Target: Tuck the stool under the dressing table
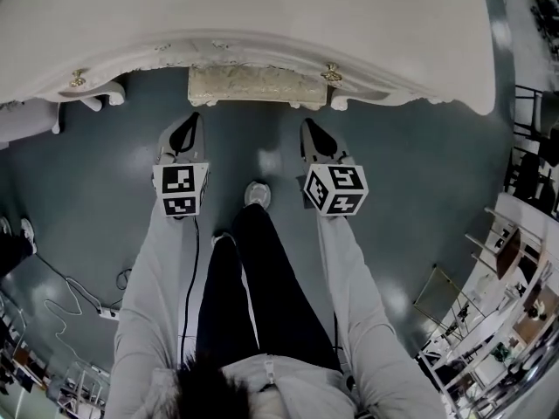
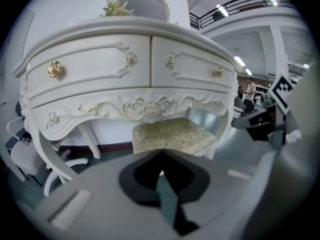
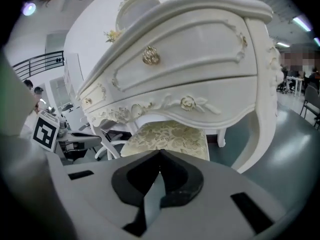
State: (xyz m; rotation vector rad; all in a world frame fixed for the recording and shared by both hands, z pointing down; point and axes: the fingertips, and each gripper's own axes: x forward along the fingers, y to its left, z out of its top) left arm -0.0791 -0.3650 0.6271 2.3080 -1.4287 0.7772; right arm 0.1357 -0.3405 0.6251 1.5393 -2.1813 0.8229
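I read the stool (image 1: 258,85) as already in place under the desk (image 1: 262,16), centred at the front, with only its near seat edge showing. The left gripper (image 1: 185,136) and right gripper (image 1: 316,138) are both closed, empty and clear of the stool. If it needs to go further in, I push evenly on both near corners. No writing is legible, and the marker cubes (image 1: 181,188) bear patterns only.

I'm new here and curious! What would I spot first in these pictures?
The big white dressing table with curly carvings and gold knobs fills the top of the head view. A stool with a pale flowery cushion sits tucked under its front edge. Lower in that view, the left gripper and right gripper hang above the grey floor, both shut and empty.
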